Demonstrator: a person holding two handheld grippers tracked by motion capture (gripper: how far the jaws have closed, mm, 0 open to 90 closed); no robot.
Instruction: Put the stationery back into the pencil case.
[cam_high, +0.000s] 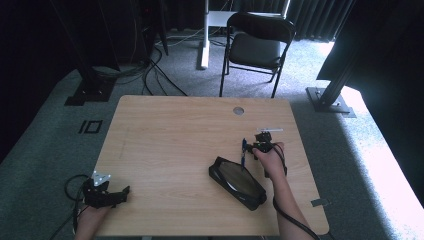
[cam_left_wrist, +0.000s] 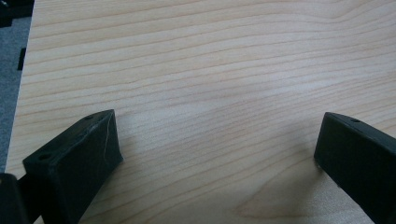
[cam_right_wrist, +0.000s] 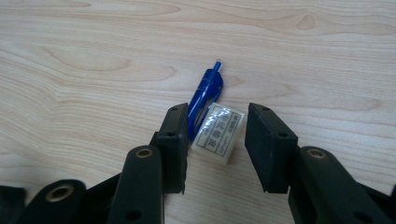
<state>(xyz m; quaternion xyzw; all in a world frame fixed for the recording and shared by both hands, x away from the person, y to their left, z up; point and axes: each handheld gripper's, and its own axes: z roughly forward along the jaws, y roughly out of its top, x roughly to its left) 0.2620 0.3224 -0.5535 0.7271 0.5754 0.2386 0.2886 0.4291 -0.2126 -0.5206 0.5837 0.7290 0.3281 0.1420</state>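
Straddling eraser (cam_right_wrist: 219, 133) and blue pen (cam_right_wrist: 205, 95), right gripper (cam_right_wrist: 217, 140) apart; contact unclear.

1. the small white wrapped block (cam_right_wrist: 219, 132), lying beside the blue pen (cam_right_wrist: 204, 99), bears dark printed characters on its label; they are too blurred to read.
2. no other text, brand, number or sign can be read anywhere.
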